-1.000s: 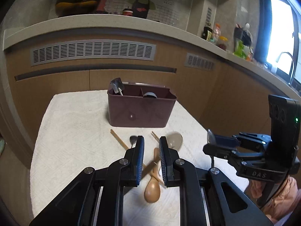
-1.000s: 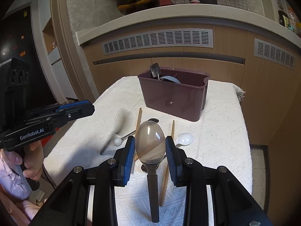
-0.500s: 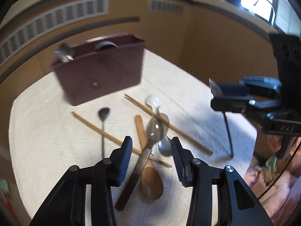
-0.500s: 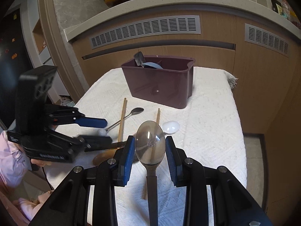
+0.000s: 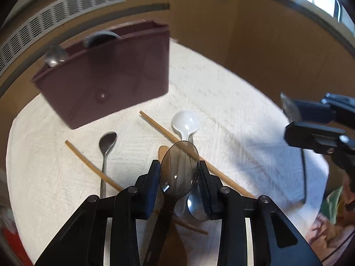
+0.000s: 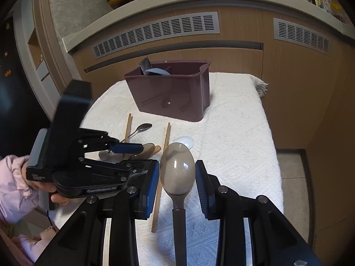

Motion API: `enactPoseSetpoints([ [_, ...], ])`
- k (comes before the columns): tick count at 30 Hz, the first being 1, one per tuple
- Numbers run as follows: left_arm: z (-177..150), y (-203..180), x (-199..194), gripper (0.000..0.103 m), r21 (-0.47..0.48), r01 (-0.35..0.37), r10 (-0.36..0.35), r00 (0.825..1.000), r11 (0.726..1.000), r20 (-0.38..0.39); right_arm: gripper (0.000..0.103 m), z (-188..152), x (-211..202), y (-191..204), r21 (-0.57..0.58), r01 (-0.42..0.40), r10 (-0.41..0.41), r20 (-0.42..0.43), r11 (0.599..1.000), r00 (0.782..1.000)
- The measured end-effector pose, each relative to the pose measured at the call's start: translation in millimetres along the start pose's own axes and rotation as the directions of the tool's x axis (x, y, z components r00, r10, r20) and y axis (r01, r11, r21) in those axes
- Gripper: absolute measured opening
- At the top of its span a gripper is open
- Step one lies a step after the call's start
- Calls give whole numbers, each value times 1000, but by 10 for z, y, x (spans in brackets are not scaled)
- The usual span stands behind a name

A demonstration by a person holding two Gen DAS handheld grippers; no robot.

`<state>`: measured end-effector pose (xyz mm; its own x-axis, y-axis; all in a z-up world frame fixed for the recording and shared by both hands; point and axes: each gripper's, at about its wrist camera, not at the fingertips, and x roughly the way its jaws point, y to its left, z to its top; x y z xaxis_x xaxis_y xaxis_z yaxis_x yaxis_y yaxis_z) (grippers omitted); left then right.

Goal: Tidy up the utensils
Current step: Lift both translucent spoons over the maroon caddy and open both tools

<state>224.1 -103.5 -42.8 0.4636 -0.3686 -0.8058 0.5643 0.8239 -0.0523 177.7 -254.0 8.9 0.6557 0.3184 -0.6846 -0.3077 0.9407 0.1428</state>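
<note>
In the left wrist view my left gripper [image 5: 179, 177] is low over the white cloth. Its jaws are closing, and the pads touch both edges of a smoky grey spoon's [image 5: 179, 170] bowl. The spoon's dark handle runs back between the fingers. My right gripper [image 6: 177, 177] is shut on a second grey spoon [image 6: 177, 169], bowl up, above the cloth's near part. A maroon bin [image 5: 106, 82] [image 6: 175, 97] stands at the back with a metal spoon [image 5: 54, 57] and a bluish piece in it. The left gripper [image 6: 135, 156] hangs over the utensil pile. The right gripper [image 5: 288, 122] shows at the right edge.
On the cloth [image 6: 233, 133] lie two chopsticks [image 5: 159, 128] [image 6: 160, 173], a metal teaspoon [image 5: 107, 143] [image 6: 143, 127], a white spoon [image 5: 185, 122] [image 6: 185, 141] and a wooden spoon [image 6: 148, 150]. A wooden cabinet front [image 6: 244, 62] rises behind. A hand in a pink sleeve [image 6: 13, 177] holds the left gripper.
My left gripper dropped toward the pile, opened, and has closed in around the grey spoon's bowl. The right gripper drifted slightly down and forward, still holding its spoon.
</note>
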Motion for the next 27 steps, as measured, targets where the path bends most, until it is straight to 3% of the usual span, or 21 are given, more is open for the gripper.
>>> enactPoseSetpoints([
  [5, -145, 141, -546, 35, -136, -7, 33, 980, 991, 194, 30, 42, -63, 37, -1, 3, -3, 39, 1000, 999],
  [10, -67, 385, -1098, 35, -265, 20, 83, 924, 964, 372, 30, 176, -149, 54, 33, -53, 50, 88, 998, 995],
  [11, 20, 435, -1235, 35, -280, 41, 82, 906, 959, 415, 30, 276, -216, 52, 39, -79, 74, 116, 996, 990],
  [14, 428, 605, -1730, 35, -287, 97, 87, 820, 953, 566, 30, 796, -558, 92, 6, -116, 111, 262, 993, 959],
  [16, 735, 728, -1957, 35, -281, 118, 96, 760, 952, 643, 30, 1172, -760, 173, -53, -78, 92, 363, 996, 927],
  [18, 974, 845, -2045, 35, -279, 109, 122, 711, 954, 692, 30, 1490, -850, 256, -101, -19, 61, 437, 995, 897],
  [20, 1168, 971, -2025, 35, -281, 107, 136, 679, 954, 721, 30, 1727, -827, 306, -125, 14, 48, 473, 992, 880],
  [23, 1326, 1181, -1913, 35, -293, 119, 146, 658, 949, 739, 30, 1986, -611, 356, -143, 67, 14, 503, 987, 864],
  [27, 1462, 1406, -1655, 35, -309, 155, 128, 675, 938, 727, 30, 2110, -263, 323, -151, 75, 6, 478, 986, 878],
])
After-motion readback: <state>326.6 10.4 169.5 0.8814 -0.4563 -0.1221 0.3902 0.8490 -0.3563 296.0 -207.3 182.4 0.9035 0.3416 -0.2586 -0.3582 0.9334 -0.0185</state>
